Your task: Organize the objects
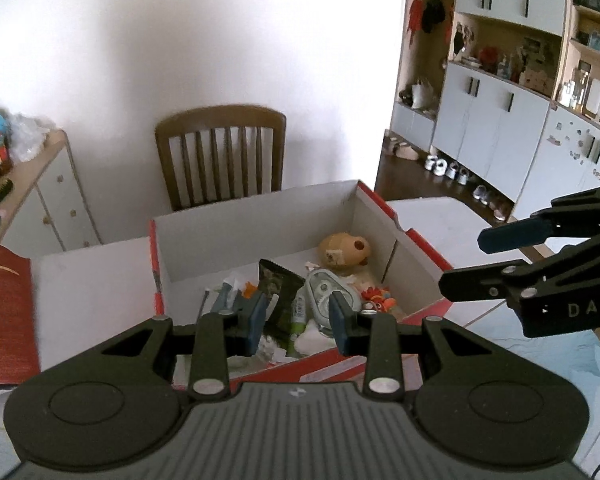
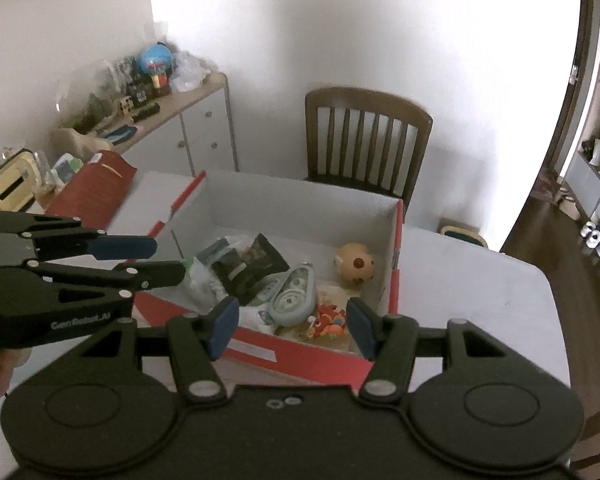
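A red cardboard box (image 1: 256, 216) (image 2: 300, 354) with a white inside stands open on the white table. In it lie a tan round toy (image 1: 345, 249) (image 2: 355, 266), a dark snack packet (image 1: 278, 286) (image 2: 256, 262), a grey-green tape dispenser (image 1: 326, 292) (image 2: 294, 294), a small orange-red toy (image 1: 376, 296) (image 2: 330, 320) and loose papers. My left gripper (image 1: 298, 320) is open and empty above the box's near edge; it also shows in the right wrist view (image 2: 156, 258). My right gripper (image 2: 292, 326) is open and empty above the box's near wall; it also shows in the left wrist view (image 1: 466, 262).
A wooden chair (image 1: 220, 156) (image 2: 366, 140) stands behind the table. The red box lid (image 1: 4, 312) (image 2: 92, 186) lies to the left. A cluttered white sideboard (image 2: 172, 128) stands by the wall. Shelves and cupboards (image 1: 512, 92) with shoes below are at right.
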